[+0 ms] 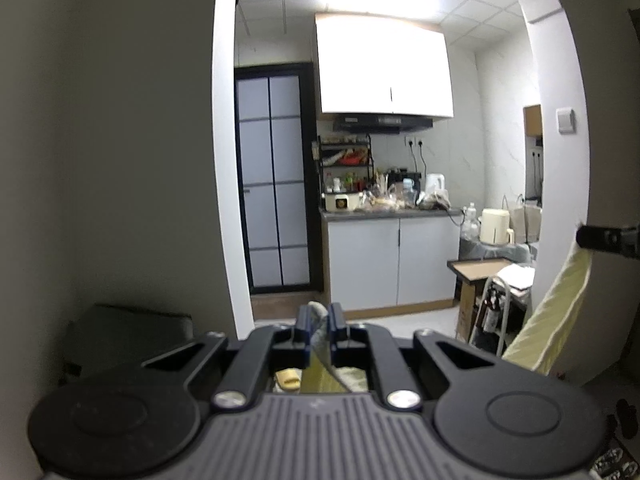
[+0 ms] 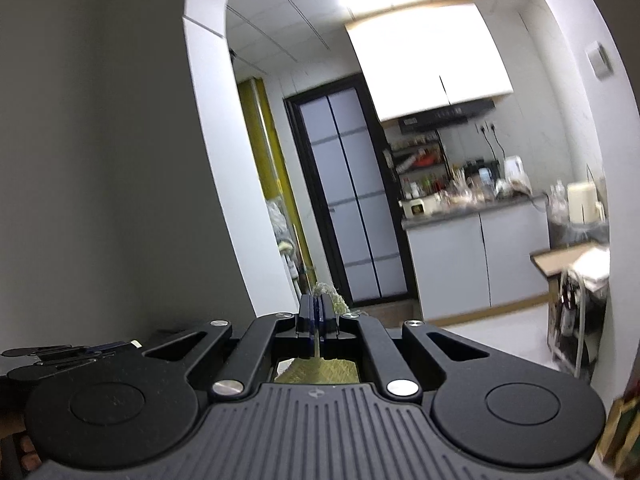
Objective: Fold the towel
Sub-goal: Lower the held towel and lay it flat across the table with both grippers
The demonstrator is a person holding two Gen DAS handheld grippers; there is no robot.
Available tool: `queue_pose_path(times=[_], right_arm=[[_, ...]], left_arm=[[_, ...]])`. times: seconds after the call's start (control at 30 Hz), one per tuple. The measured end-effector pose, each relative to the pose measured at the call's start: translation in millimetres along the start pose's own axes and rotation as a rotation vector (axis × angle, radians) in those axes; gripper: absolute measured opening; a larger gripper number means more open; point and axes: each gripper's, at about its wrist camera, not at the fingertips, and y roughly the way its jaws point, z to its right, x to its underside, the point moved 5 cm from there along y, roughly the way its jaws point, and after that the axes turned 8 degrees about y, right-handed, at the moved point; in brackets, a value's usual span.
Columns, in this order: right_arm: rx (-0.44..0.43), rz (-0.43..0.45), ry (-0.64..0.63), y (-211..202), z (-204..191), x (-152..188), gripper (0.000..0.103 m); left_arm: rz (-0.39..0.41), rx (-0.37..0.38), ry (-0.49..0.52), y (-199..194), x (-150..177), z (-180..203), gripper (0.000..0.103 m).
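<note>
The towel (image 1: 552, 312) is pale yellow and hangs in the air, stretched between both grippers. My left gripper (image 1: 320, 314) is shut on one corner of it; the cloth pokes out between the fingertips and hangs below. In the left wrist view the right gripper (image 1: 608, 238) shows at the right edge, pinching the towel's other top corner. In the right wrist view my right gripper (image 2: 318, 306) is shut on the towel (image 2: 320, 372), with a frayed corner sticking out past the tips. The left gripper (image 2: 72, 354) shows at the lower left edge there.
Both cameras face a kitchen through a white archway (image 1: 224, 160). A counter with cabinets (image 1: 392, 256) is crowded with bottles and appliances. A dark glass door (image 1: 272, 176) stands at the left. A low table with a box (image 1: 488, 270) and a metal frame stand at the right.
</note>
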Motion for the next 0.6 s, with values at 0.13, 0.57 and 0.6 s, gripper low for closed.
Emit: queue_pose_path(times=[0.13,0.57,0.6], right_arm=[[0.021,-0.039,0.041,-61,2,19,0.002],[0.065,-0.143,0.117,-258,2,96,0.002],[0.071,-0.155,0.122,-277,-2,102,0.002]], left_arm=[[-0.054,0.016,-0.013,-2,28,7,0.009],[-0.211,0.034,-0.065,-51,124,11,0.009],[-0.22,0.035,-0.067,-52,129,12,0.009]])
